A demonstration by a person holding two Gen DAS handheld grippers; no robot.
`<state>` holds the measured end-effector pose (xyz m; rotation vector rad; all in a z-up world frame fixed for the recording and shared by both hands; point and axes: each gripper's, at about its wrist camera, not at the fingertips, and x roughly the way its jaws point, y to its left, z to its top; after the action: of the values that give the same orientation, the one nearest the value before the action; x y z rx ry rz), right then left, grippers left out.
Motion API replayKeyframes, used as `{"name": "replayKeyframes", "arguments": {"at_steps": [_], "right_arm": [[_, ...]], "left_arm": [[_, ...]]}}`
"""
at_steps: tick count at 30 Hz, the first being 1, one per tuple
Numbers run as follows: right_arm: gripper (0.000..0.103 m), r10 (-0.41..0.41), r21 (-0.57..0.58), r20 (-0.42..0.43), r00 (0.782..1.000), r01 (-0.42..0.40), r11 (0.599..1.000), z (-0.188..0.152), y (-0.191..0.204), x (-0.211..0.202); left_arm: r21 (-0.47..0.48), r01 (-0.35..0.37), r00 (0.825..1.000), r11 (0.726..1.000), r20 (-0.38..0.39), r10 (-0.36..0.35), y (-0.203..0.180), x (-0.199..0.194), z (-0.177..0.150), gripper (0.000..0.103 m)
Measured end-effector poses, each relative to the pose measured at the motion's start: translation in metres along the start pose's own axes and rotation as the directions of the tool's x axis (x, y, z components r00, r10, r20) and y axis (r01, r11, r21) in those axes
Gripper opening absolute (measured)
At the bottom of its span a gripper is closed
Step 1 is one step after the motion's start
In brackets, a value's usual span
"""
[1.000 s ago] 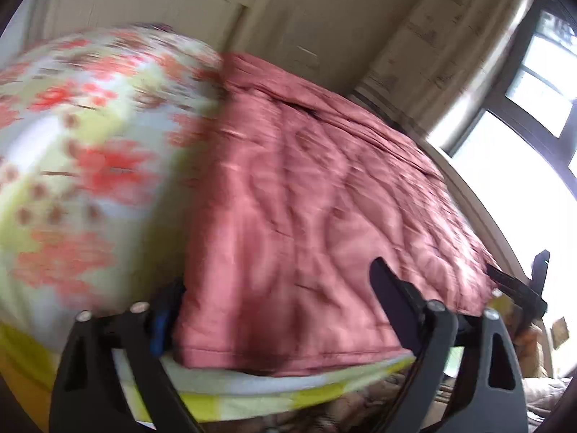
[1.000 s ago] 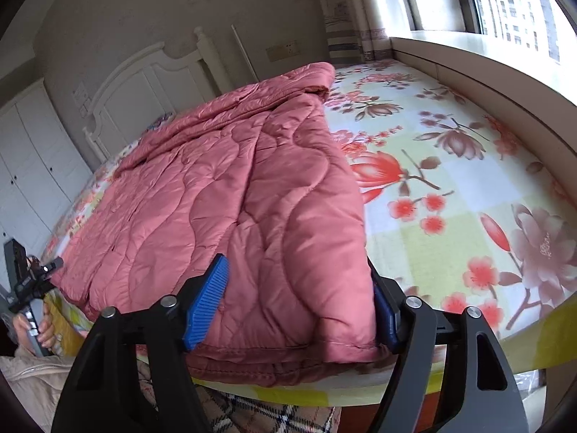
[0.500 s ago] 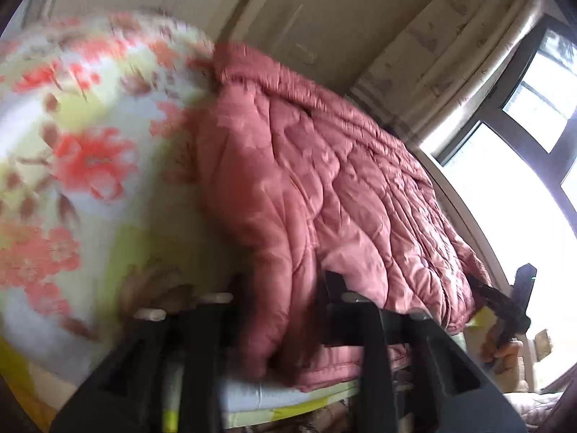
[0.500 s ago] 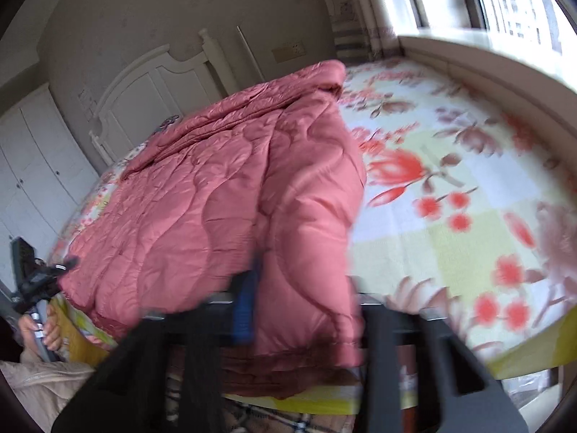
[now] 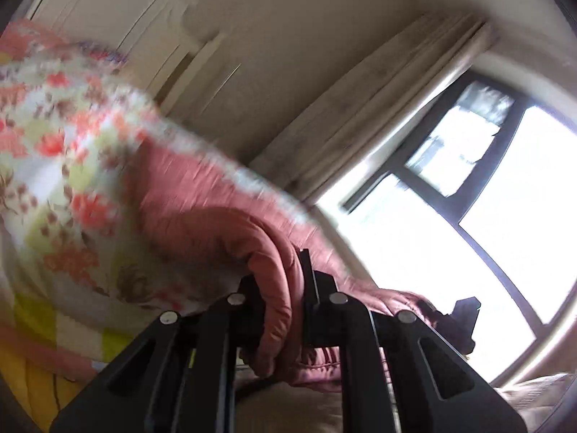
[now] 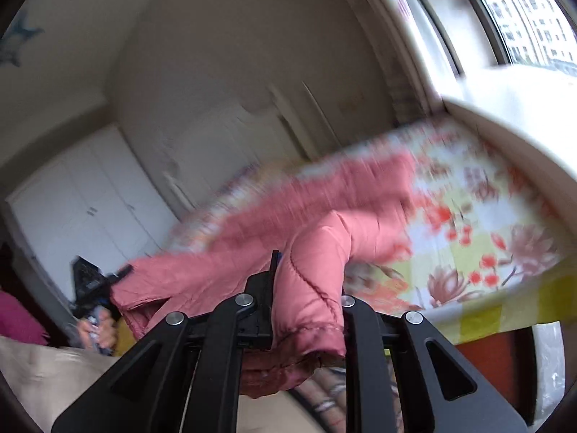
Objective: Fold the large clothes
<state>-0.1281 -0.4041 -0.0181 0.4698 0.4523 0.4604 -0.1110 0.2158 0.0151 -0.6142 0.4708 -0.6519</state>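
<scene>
A large pink quilted garment (image 5: 202, 223) (image 6: 252, 241) lies across a bed with a floral sheet (image 5: 54, 166) (image 6: 479, 231). My left gripper (image 5: 279, 288) is shut on a bunched near edge of the garment, which bulges between the black fingers and is lifted off the bed. My right gripper (image 6: 306, 281) is shut on the opposite near corner, whose hem hangs down below the jaws. Each view shows the other gripper far off at the garment's other end (image 5: 465, 310) (image 6: 90, 281). Both views are motion-blurred.
A white headboard (image 6: 230, 133) and white wardrobe doors (image 6: 90, 209) stand behind the bed. A curtain (image 5: 378, 108) and a bright window (image 5: 487, 166) run along one side, with a wide white sill (image 6: 505, 108). A hand (image 6: 97, 328) holds the far gripper.
Both grippers went from open around the garment's near edge to shut on it, then rose, lifting that edge off the bed; the views tilted up toward wall and window.
</scene>
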Motion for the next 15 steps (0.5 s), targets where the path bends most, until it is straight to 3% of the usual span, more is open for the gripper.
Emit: {"name": "replayKeyframes", "arguments": {"at_steps": [3,6,9,12,13,15], "right_arm": [[0.017,0.016,-0.097,0.078,0.997,-0.009,0.995,0.03,0.041,-0.032],[0.017,0.004,-0.113,0.062,0.998,0.004,0.994,0.07,0.052,-0.012],[0.018,-0.049,-0.071,-0.001,0.999,0.049,0.996,0.11,0.031,0.05],[0.018,-0.126,0.049,-0.101,0.987,0.132,0.99,0.136,-0.017,0.131],[0.02,-0.152,0.082,-0.126,0.98,0.163,0.983,0.14,-0.035,0.156],[0.021,-0.24,0.111,-0.235,0.942,0.271,0.956,0.138,-0.08,0.22]], "left_arm": [[0.048,0.046,0.997,0.998,0.06,-0.048,-0.025,-0.021,0.022,0.015],[0.014,0.024,0.999,1.0,0.033,-0.024,-0.024,0.0,0.054,0.016],[-0.084,-0.032,0.999,0.996,-0.016,0.03,0.006,0.049,0.092,0.018],[-0.202,-0.117,0.992,0.972,-0.075,0.103,0.053,0.111,0.121,0.027],[-0.24,-0.179,0.982,0.954,-0.1,0.159,0.075,0.139,0.129,0.032],[-0.287,-0.293,0.951,0.912,-0.188,0.246,0.117,0.184,0.129,0.048]]}}
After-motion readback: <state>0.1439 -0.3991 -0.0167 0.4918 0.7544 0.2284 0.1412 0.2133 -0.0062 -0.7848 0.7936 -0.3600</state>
